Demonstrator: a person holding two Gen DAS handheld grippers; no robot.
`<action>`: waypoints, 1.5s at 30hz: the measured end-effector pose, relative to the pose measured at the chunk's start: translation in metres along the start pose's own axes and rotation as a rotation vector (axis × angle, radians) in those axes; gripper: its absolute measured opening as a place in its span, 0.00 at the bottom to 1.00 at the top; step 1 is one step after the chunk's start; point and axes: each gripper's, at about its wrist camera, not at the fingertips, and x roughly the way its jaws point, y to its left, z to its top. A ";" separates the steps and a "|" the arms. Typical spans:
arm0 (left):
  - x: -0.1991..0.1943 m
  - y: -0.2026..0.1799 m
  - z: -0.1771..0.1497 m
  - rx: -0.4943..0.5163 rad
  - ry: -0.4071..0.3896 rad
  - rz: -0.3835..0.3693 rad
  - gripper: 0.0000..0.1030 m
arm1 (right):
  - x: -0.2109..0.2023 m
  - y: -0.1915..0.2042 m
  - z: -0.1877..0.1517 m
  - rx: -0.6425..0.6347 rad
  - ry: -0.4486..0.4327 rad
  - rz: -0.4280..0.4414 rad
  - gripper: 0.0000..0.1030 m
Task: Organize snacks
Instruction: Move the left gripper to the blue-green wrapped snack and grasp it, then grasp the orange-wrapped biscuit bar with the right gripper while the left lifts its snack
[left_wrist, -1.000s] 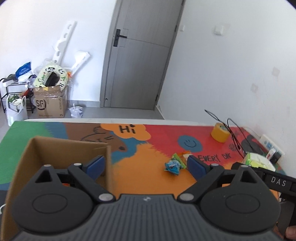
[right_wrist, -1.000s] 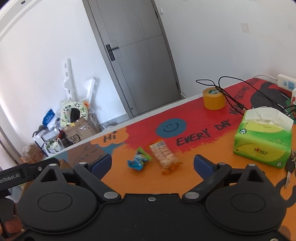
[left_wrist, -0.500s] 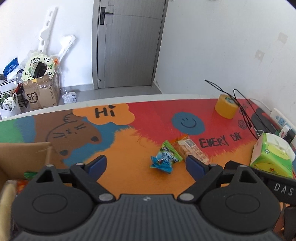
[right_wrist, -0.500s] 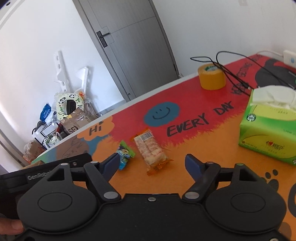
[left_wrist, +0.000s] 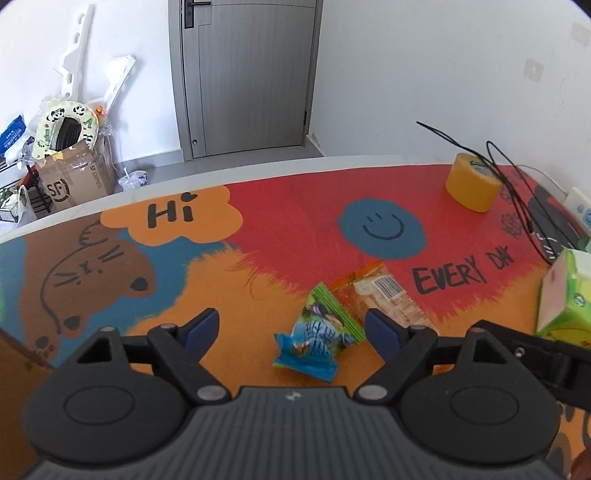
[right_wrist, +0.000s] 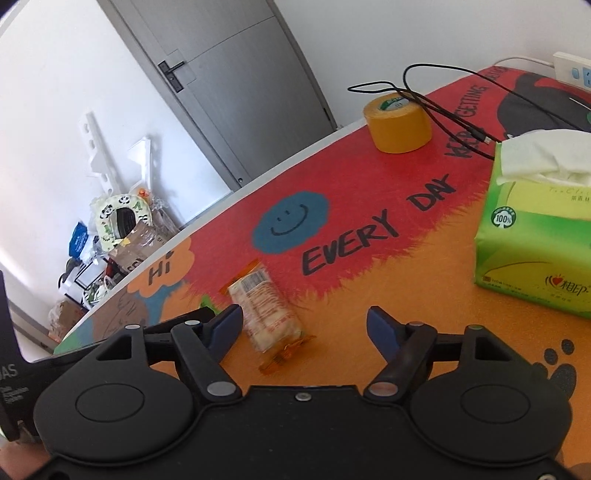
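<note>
Bright, even daylight, strong fisheye bending at the edges, nearest packets perhaps slightly motion-blurred.

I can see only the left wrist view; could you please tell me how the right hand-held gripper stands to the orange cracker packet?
Observer: The right hand-held gripper has the cracker packet between its closing jaws, off-centre; neither pad presses it.
Operator: Thank you. What about the packet's near end, hidden from me?
Observer: Its crimped orange end lies on the mat, blurred.
Operator: And the tissue box's top?
Observer: A white tissue sticks up from the green tissue box.
</note>
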 end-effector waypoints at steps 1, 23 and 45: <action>0.004 -0.001 0.001 -0.001 -0.001 0.005 0.78 | 0.002 -0.001 0.001 0.001 0.001 -0.002 0.72; -0.003 0.038 0.003 -0.140 -0.002 -0.021 0.26 | 0.033 0.038 -0.001 -0.154 0.031 -0.016 0.72; -0.060 0.043 -0.016 -0.165 -0.071 -0.016 0.26 | -0.001 0.040 -0.029 -0.158 -0.004 -0.081 0.34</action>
